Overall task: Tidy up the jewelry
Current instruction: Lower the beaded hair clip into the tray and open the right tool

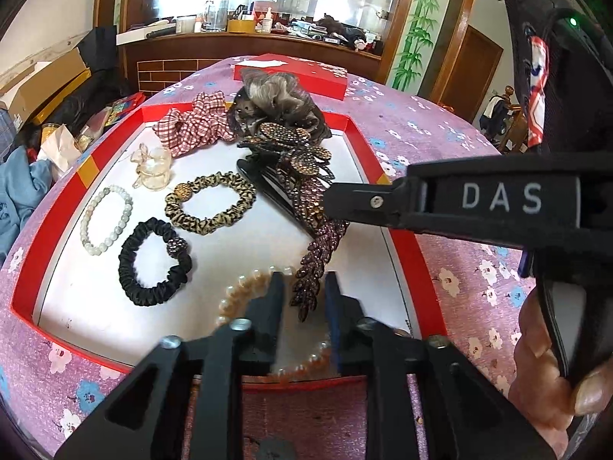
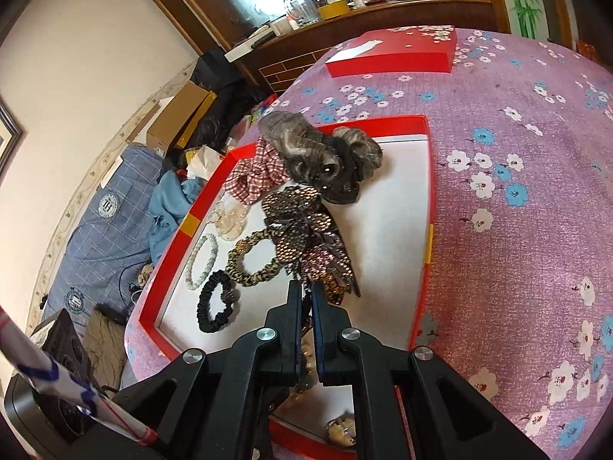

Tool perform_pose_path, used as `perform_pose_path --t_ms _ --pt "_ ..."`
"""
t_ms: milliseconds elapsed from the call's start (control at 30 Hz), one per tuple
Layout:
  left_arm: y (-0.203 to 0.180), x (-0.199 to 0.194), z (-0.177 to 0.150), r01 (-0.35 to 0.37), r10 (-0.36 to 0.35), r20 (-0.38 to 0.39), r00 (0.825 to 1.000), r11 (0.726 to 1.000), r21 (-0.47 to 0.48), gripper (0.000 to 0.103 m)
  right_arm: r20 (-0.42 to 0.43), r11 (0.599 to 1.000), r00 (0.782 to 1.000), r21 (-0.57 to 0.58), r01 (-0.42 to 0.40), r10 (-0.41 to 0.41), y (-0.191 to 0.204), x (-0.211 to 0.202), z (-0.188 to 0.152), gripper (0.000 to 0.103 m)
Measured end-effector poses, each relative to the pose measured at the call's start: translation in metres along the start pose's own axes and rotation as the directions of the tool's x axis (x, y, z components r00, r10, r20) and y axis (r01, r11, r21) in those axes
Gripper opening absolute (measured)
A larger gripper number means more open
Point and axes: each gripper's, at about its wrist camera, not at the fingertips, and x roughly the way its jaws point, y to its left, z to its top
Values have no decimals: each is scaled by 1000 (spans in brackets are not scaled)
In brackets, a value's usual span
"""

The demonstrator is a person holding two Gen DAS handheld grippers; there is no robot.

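Seemingly, the right gripper point(image 2: 305, 294) pinched the rhinestone leaf clip point(image 1: 315, 264) inside the red tray point(image 1: 57, 207); the left gripper point(image 1: 304, 281) stood slightly parted astride it, gripping nothing. Lifting slowly would spare the pearl bracelet point(image 1: 233, 299) beside the clip.

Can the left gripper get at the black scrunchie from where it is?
Probably yes. The black scrunchie lies alone on bare tray floor, just left of the left gripper, with nothing over it. The jaws are only slightly apart and straddle the leaf clip, so they would need shifting and widening.

place: lived-in home | evidence: floral tablecloth point(image 2: 536, 122); cluttered wooden counter point(image 1: 268, 40); bedding point(image 2: 99, 222)
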Motion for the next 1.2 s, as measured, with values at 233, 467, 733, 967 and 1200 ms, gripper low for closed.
perform_pose_path --t_ms 233,467,733,967,1200 --pt "1 0 -1 -6 6 2 1000 1000 3 33 19 1000 1000 11 7 -7 -6 -5 1 7" --pt "0 -5 -2 -15 14 12 1000 1000 6 36 45 1000 999 5 12 -13 -7 -17 1 7" --pt "0 -10 -1 -26 26 21 999 1000 -2 40 54 1000 998 15 21 -21 -10 -27 -3 21" --pt "4 -16 -1 -59 59 39 997 998 -22 55 70 998 995 22 64 -65 -17 -38 -11 48" --pt "16 -35 -4 -144 157 130 979 984 -103 74 139 981 973 -33 193 -187 -21 -64 -24 75"
